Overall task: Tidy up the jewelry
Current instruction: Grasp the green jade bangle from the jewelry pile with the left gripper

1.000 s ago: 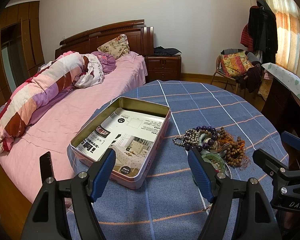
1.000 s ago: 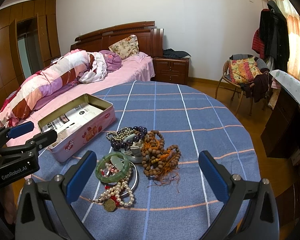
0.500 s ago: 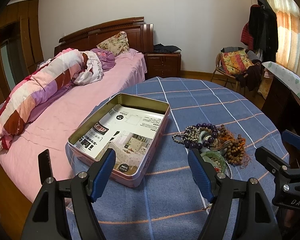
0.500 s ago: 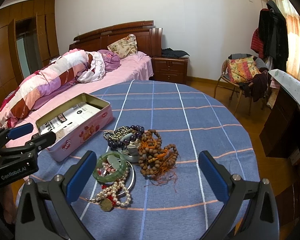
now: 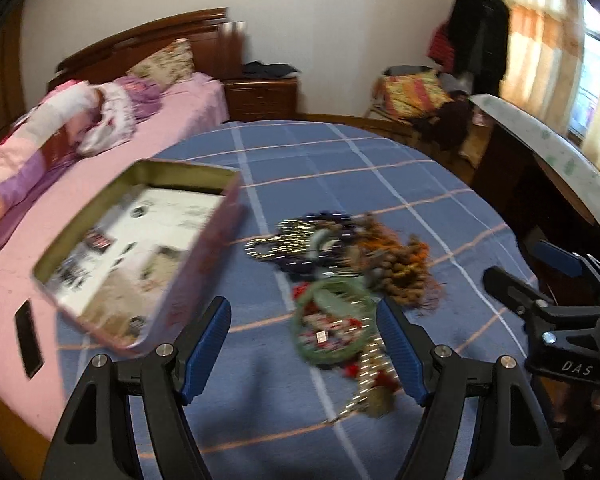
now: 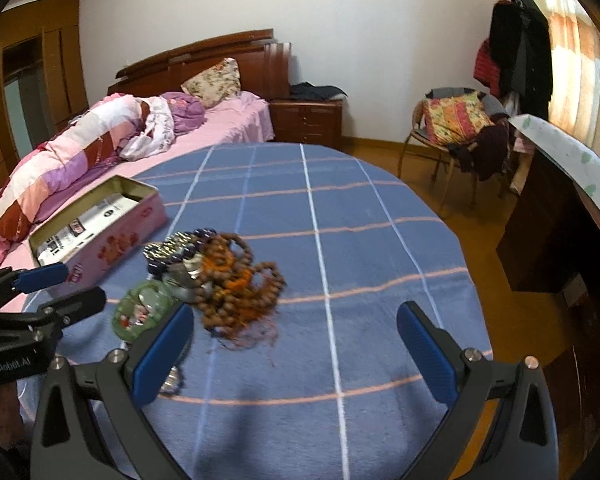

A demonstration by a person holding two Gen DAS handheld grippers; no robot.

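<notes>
A pile of jewelry lies on the round table with the blue checked cloth (image 5: 340, 160): a green bangle (image 5: 332, 324), brown wooden beads (image 5: 404, 264), dark purple beads (image 5: 324, 220) and a pearl strand (image 5: 368, 368). An open pink tin (image 5: 140, 248) stands to its left. My left gripper (image 5: 304, 344) is open, empty, just in front of the green bangle. My right gripper (image 6: 296, 344) is open and empty, with the wooden beads (image 6: 240, 284) and green bangle (image 6: 144, 312) ahead to its left. The tin (image 6: 100, 228) shows at left.
A bed with pink bedding (image 6: 100, 148) lies beyond the table's left side. A chair with cushions (image 6: 456, 120) and a dark cabinet (image 6: 548, 216) stand at the right. A dark phone (image 5: 28, 336) lies on the bed near the tin.
Both grippers have swung to the right and the views are blurred with motion. The left gripper now faces the jewelry pile instead of the tin. Both stay open.
</notes>
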